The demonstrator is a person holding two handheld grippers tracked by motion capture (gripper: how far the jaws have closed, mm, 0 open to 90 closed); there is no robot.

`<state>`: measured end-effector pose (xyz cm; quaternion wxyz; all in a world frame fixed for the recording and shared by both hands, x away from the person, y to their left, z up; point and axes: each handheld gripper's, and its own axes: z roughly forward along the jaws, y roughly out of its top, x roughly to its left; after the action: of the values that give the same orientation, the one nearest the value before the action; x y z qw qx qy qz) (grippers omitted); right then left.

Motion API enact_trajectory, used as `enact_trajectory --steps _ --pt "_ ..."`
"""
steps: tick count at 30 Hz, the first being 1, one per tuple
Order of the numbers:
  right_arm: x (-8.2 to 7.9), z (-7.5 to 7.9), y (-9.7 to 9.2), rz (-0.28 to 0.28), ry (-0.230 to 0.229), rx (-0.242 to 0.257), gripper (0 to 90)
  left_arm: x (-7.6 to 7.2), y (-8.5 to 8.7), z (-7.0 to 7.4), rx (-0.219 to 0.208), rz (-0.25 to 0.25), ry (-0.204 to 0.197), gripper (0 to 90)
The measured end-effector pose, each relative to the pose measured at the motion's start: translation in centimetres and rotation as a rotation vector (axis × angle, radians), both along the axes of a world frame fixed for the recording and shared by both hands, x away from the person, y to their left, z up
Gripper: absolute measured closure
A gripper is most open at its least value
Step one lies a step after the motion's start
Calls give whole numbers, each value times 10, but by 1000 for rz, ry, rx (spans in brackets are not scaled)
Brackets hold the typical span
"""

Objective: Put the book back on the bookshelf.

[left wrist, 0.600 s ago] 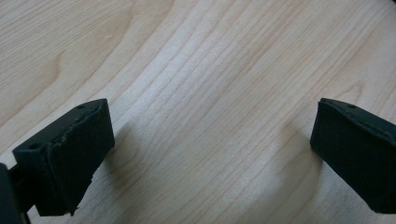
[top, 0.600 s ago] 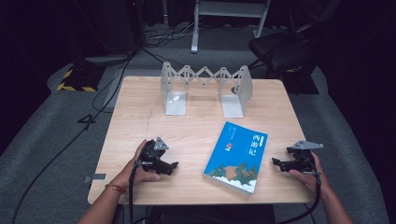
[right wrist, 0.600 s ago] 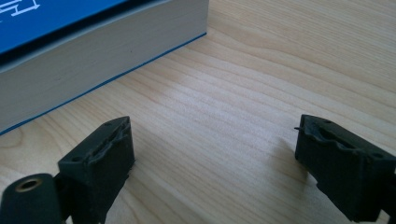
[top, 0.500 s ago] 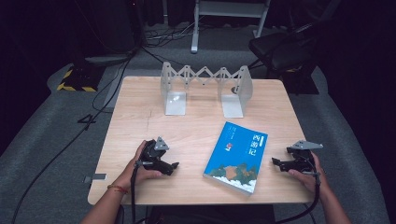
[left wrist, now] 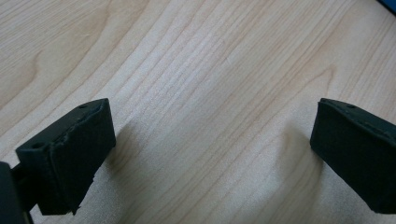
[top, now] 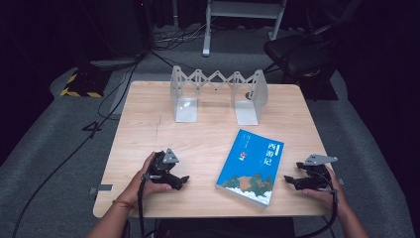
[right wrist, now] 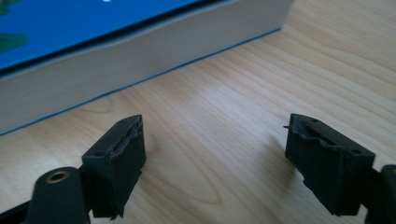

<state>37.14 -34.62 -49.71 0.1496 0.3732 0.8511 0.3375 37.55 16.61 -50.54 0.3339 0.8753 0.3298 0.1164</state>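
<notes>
A: Two tools rest on the bench (top: pixel 148 114). Your left tool (top: pixel 184 181) sits with jaws spread and nothing between them; your right tool (top: pixel 288 180) is likewise released, aimed at the blue book (top: pixel 252 166).

B: Where does the book lie?

A: Flat on the bench, cover up, between your two tools and nearer the right one, well apart from the folding book rack (top: pixel 218 94) at the far edge.

B: Orientation?

A: Its long axis runs from near-left to far-right, tilted against the bench edge.

B: Progress?

A: Judged as barely begun: the book is untouched, so grasping and moving it remain.
</notes>
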Motion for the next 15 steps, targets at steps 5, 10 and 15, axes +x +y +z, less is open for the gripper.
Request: enact_trajectory --steps 5,10,15 --pt "-7 3 15 89 -19 -17 260 2 0 0 2 -17 -3 5" --pt "-10 3 23 143 -6 -15 264 2 0 0 2 -17 -3 5" --pt "-14 5 33 185 0 -24 265 2 0 0 2 -17 -3 5"
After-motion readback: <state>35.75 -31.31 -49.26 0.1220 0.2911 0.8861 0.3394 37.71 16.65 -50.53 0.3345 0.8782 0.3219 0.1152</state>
